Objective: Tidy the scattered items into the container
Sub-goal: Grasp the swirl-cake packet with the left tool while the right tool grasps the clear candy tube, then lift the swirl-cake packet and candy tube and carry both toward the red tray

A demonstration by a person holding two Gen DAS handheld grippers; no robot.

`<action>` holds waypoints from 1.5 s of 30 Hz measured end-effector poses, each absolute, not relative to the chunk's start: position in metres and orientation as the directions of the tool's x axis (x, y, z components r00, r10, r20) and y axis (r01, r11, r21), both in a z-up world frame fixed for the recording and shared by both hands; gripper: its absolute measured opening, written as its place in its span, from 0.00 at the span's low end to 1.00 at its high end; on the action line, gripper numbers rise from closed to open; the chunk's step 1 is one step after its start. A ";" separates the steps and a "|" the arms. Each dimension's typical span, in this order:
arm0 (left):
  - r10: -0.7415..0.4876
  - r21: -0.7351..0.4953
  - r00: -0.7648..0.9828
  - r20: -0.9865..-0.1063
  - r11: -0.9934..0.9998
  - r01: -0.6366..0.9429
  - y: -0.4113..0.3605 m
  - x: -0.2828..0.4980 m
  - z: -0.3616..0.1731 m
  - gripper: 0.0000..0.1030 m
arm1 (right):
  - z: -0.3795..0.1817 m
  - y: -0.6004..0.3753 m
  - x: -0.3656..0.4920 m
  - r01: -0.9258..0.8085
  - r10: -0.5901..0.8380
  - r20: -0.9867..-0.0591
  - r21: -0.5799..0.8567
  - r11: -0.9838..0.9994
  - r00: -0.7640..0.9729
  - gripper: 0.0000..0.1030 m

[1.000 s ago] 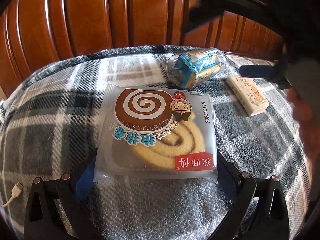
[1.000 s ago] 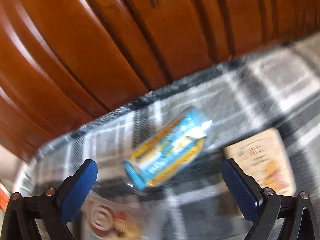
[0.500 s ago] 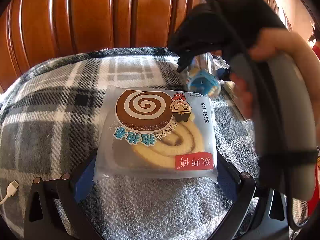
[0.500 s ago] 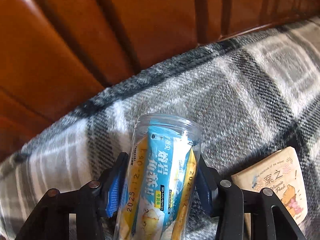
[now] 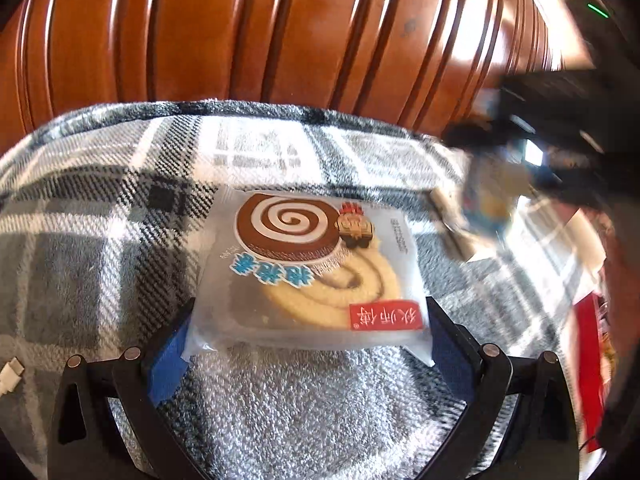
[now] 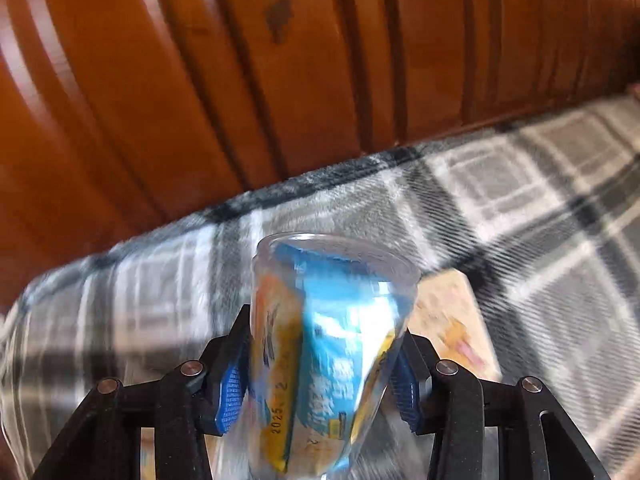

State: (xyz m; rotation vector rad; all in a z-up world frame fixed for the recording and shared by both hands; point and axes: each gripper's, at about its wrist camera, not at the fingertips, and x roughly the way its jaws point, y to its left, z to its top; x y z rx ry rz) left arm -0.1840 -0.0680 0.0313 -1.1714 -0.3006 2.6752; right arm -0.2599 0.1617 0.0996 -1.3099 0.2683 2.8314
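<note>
A swiss-roll cake packet with a brown spiral print lies between the blue pads of my left gripper, which is shut on its near end, just over the plaid blanket. My right gripper is shut on a clear plastic jar filled with blue and yellow snack packets, and holds it off the blanket. In the left wrist view the jar shows blurred at the right, under the dark right gripper body. A small cream notebook lies on the blanket behind the jar. No container is in view.
A ribbed brown wooden backrest rises behind the blanket. A white cable plug lies at the left edge. Something red shows at the far right, beside a person's hand.
My right gripper closed around the jar that lay on its side on the blanket and lifted it up to the right. My left gripper kept the cake packet and shifted slightly.
</note>
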 end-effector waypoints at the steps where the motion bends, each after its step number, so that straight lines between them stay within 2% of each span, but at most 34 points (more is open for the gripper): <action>1: 0.278 -0.276 -0.661 -0.697 -0.955 -0.110 -0.070 -0.184 0.033 1.00 | 0.103 0.162 -0.247 -0.084 -0.052 -0.753 0.142 -0.986 -0.656 0.51; 5: 0.287 -0.279 -0.651 -0.703 -0.953 -0.118 -0.069 -0.188 0.036 1.00 | 0.096 0.180 -0.203 -0.124 -0.019 -0.801 0.115 -0.986 -0.598 0.50; 8: 0.245 -0.229 -0.649 -0.720 -0.967 -0.110 -0.057 -0.191 0.038 1.00 | 0.072 0.173 -0.184 -0.108 0.056 -0.863 -0.001 -0.994 -0.501 0.50; 10: 0.177 -0.159 -0.639 -0.749 -0.983 -0.087 -0.045 -0.202 0.035 1.00 | 0.049 0.157 -0.169 -0.092 0.090 -0.876 -0.053 -0.994 -0.473 0.50; 13: 0.049 0.003 -0.618 -0.785 -0.997 -0.083 -0.020 -0.221 0.027 1.00 | 0.012 0.154 -0.154 -0.144 0.111 -0.873 -0.047 -0.988 -0.475 0.51; 15: -0.037 0.114 -0.614 -0.788 -0.990 -0.087 -0.005 -0.223 0.024 1.00 | 0.002 0.151 -0.136 -0.184 0.141 -0.798 -0.038 -0.982 -0.586 0.52; 17: -0.027 0.102 -0.616 -0.787 -0.991 -0.087 -0.006 -0.221 0.026 1.00 | -0.002 0.150 -0.121 -0.186 0.152 -0.745 -0.038 -0.982 -0.650 0.52; 19: 0.015 0.048 -0.615 -0.788 -0.995 -0.086 -0.014 -0.220 0.027 1.00 | -0.001 0.155 -0.119 -0.187 0.126 -0.748 -0.003 -0.982 -0.651 0.54; 21: 0.012 0.053 -0.623 -0.782 -0.995 -0.085 -0.014 -0.216 0.029 1.00 | -0.001 0.160 -0.115 -0.181 0.100 -0.745 0.028 -0.983 -0.659 0.57; 25: 0.003 0.056 -0.628 -0.778 -0.996 -0.074 -0.011 -0.213 0.030 1.00 | -0.007 0.157 -0.120 -0.147 0.078 -0.745 0.027 -0.989 -0.662 0.74; 33: 0.004 0.052 -0.632 -0.775 -0.996 -0.070 -0.011 -0.209 0.027 1.00 | -0.010 0.146 -0.129 -0.110 0.047 -0.754 0.033 -0.993 -0.655 0.95; 45: -0.001 0.051 -0.632 -0.775 -0.997 -0.062 -0.012 -0.215 0.025 1.00 | -0.010 0.139 -0.127 -0.125 0.077 -0.759 0.006 -0.992 -0.647 1.00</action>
